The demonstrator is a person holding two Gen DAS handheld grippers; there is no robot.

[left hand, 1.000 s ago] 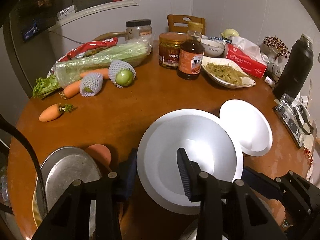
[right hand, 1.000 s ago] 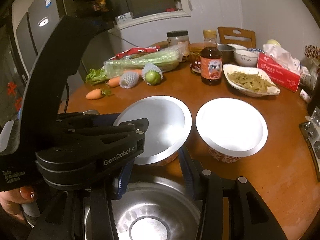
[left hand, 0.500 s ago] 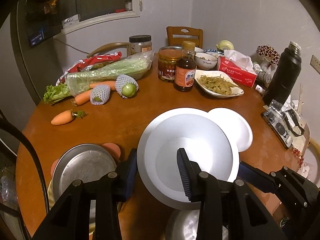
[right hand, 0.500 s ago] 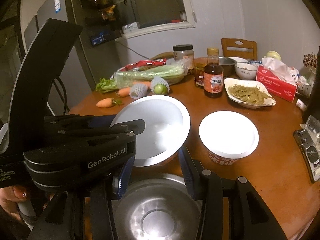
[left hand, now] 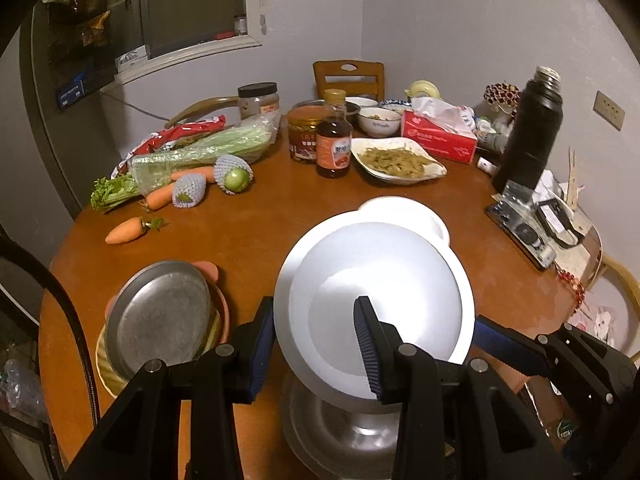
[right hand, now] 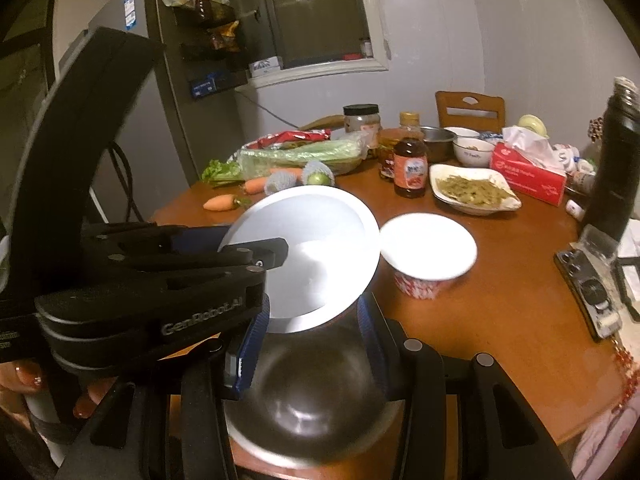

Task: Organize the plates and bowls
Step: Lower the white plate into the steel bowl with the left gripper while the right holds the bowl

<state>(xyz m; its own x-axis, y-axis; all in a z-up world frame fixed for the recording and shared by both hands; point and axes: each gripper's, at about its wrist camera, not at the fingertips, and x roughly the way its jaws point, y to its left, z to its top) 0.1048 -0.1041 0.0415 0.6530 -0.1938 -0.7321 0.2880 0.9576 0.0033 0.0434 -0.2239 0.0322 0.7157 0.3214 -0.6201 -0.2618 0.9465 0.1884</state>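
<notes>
We found the white bowl (left hand: 380, 280) off the worktop (left hand: 248, 236), tilted towards us and hanging over a steel bowl (right hand: 312, 392) that sat at the near edge. The left tongs (left hand: 313, 302) were clamped on its near wall, with one finger outside the rim and the other inside the bowl. From the right wrist view, the right tongs (right hand: 312, 300) stood partly apart, with the bowl's lower edge between the fingers and the steel bowl beneath. We could not tell whether their pads pressed on anything. In the left wrist view, one blue finger of the right tongs reached the bowl's right rim. A person's fingers (right hand: 86, 400) wrapped the handle of the left tongs at the lower left of that view.

Just beyond the lifted bowl stood a second white bowl (right hand: 428, 248) with a red-patterned side, upright on the worktop and close to the first one's rim. To the left, a steel plate (left hand: 160, 316) lay tilted on a small stack of coloured dishes. Further back we saw a loose carrot (left hand: 124, 233), a bagged bunch of celery (left hand: 208, 148), a brown sauce bottle (left hand: 334, 148), a white dish of shredded food (left hand: 400, 158), a red tissue box (left hand: 438, 138) and a tall black flask (left hand: 528, 128).
</notes>
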